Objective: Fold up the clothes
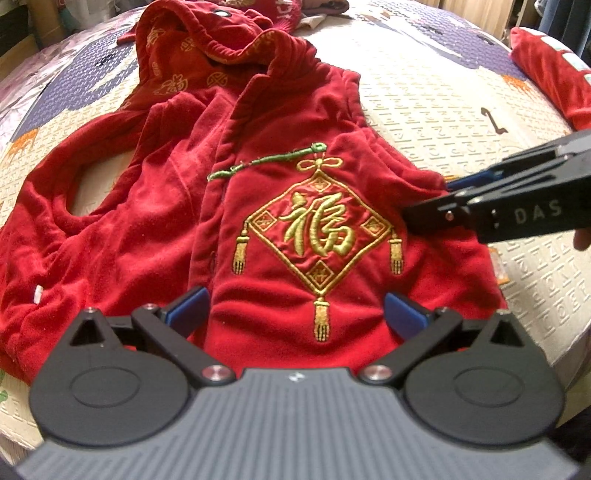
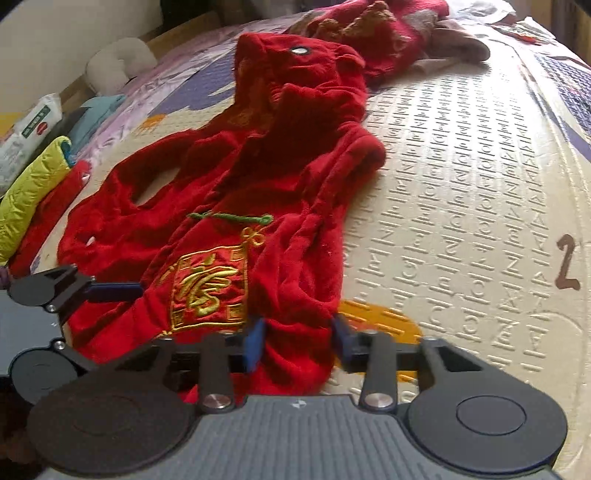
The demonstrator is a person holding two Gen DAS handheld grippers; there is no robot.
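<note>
Vest: the red hooded vest [image 1: 280,221] lies front-up on the cream play mat [image 1: 461,122], hood [image 1: 207,40] toward the far end, gold emblem [image 1: 317,229] on the chest, green cord clasp [image 1: 266,160] above it.
Left gripper: your left gripper [image 1: 295,314] sits over the vest's bottom hem, fingers wide apart, blue pads [image 1: 188,310] on either side of the emblem's lower tassel; whether the pads touch the cloth, you cannot tell.
Right gripper: your right gripper [image 2: 297,339] is at the vest's side edge near the hem, fingers partly apart, with a fold of red cloth between the blue pads [image 2: 255,339]; not clamped shut on it.
Other clothes: a second red garment [image 2: 373,33] lies bunched past the hood; a yellow-green item [image 2: 33,184] lies off the mat's edge.
</note>
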